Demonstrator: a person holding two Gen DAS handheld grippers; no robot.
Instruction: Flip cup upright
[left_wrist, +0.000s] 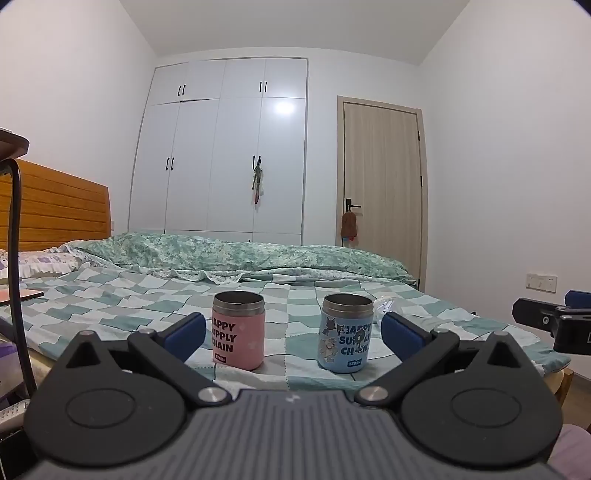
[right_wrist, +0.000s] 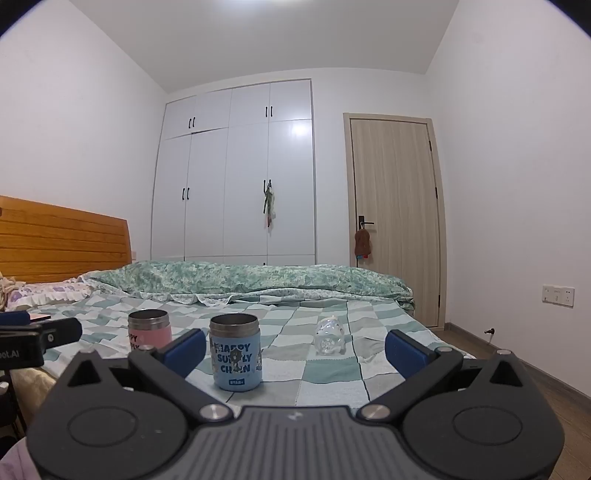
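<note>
A pink cup and a blue cup stand upright, mouths up, side by side on the checked bed sheet. My left gripper is open and empty, level with the cups and just short of them. In the right wrist view the blue cup stands left of centre and the pink cup is further left, partly hidden by a finger. My right gripper is open and empty, short of the blue cup. Each gripper shows at the edge of the other's view.
A clear glass cup lies on its side on the sheet to the right of the blue cup. A folded green quilt lies across the far side of the bed. A wooden headboard is at left, wardrobe and door behind.
</note>
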